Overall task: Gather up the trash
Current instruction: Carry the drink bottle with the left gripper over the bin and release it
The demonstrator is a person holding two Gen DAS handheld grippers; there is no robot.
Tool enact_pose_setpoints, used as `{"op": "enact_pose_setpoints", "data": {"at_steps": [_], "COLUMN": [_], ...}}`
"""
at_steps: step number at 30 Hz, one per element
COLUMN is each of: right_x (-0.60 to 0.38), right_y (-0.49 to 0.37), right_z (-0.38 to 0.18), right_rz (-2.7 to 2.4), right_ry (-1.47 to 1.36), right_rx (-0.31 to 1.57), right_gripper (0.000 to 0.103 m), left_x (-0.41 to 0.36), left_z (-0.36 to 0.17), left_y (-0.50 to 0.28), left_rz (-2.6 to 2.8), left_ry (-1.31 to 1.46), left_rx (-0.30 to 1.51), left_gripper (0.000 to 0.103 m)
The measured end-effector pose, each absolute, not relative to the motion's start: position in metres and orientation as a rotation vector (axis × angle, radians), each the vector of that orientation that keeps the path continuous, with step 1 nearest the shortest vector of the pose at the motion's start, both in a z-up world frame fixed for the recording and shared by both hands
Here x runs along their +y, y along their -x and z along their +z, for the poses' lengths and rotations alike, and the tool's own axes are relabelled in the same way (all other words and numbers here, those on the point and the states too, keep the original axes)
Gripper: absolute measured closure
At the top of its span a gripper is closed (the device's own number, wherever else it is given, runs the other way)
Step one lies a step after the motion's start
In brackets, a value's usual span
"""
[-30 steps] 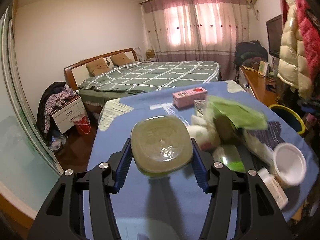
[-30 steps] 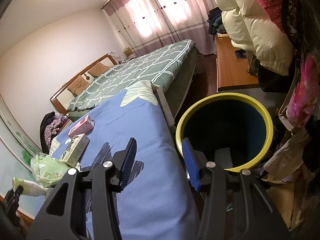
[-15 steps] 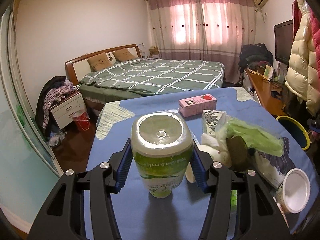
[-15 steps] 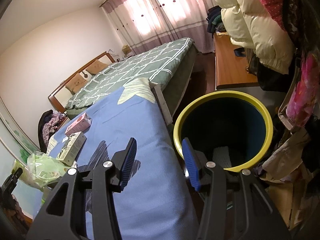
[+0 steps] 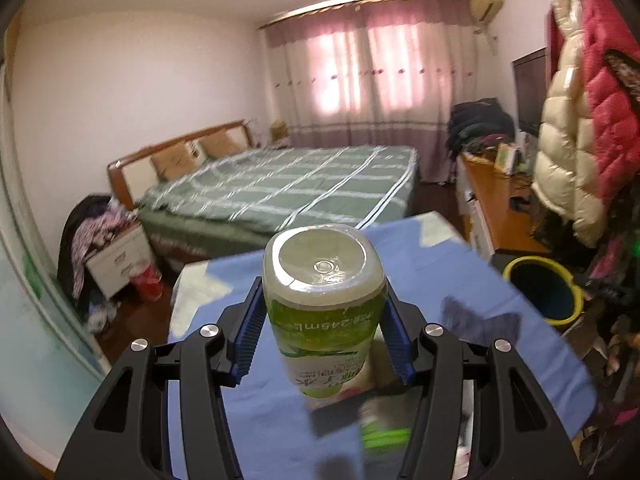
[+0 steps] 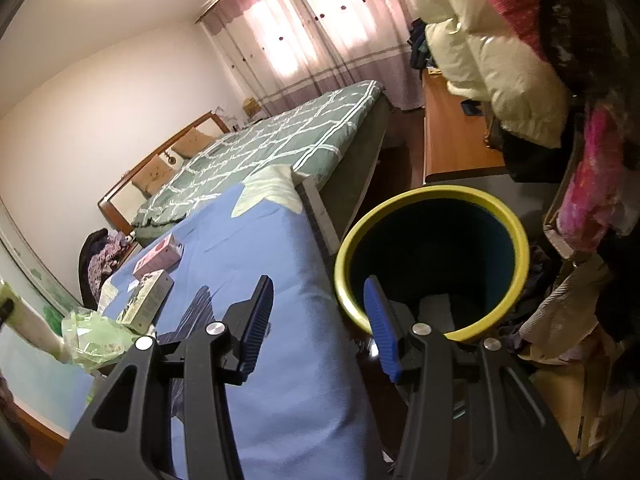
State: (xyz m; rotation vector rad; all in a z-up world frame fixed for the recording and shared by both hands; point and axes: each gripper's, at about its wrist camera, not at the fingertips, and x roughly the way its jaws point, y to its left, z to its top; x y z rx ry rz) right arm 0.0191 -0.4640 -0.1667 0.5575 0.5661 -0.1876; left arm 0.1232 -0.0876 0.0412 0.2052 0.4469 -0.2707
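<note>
My left gripper [image 5: 324, 320] is shut on a green-labelled plastic drink bottle [image 5: 324, 300], its flat bottom toward the camera, lifted above the blue-covered table [image 5: 420, 280]. The bottle's lower part hides some trash on the table below, which is blurred. My right gripper [image 6: 318, 320] is open with nothing between its fingers, hanging at the table's edge beside a dark bin with a yellow rim [image 6: 516, 236]; one blue pad overlaps the bin's mouth. The same bin [image 5: 540, 292] stands on the floor right of the table in the left wrist view.
On the blue table [image 6: 288, 352] lie a pink carton [image 6: 158, 258], a pale printed box [image 6: 148, 302] and a crumpled green plastic bag [image 6: 96, 336]. A green-quilted bed [image 5: 288, 188] is behind, a wooden desk [image 6: 452, 136] and hanging puffy coats [image 5: 572, 152] are at right.
My left gripper has risen with the bottle and swung toward the right, so the table's trash dropped out of sight and the bin came into view. The right gripper has stayed put.
</note>
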Motion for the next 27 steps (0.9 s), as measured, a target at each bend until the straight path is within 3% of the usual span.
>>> {"op": "enact_pose_setpoints", "data": {"at_steps": [10,17,27], "right_x": [-0.500,-0.524,-0.547], "right_y": [0.010,0.029,0.040], "right_z": [-0.169,-0.176,-0.188], "right_rz": [-0.296,-0.400,-0.476], "right_ry": [-0.573,-0.569,-0.578], "right_rx": [0.530,0.512,0.525], "right_gripper": [0.057,0.057,0.057], "left_x": [-0.219,-0.351,-0.474], "left_z": [0.072,0.037,-0.011], "left_y": [-0.119,-0.142,-0.175], "left_rz": [-0.588,-0.789,-0.856], "left_ry": [-0.239,-0.280,-0.366], "left_rx": [0.439,0.579,0.622], "left_gripper": [0.049,0.049,0.049]}}
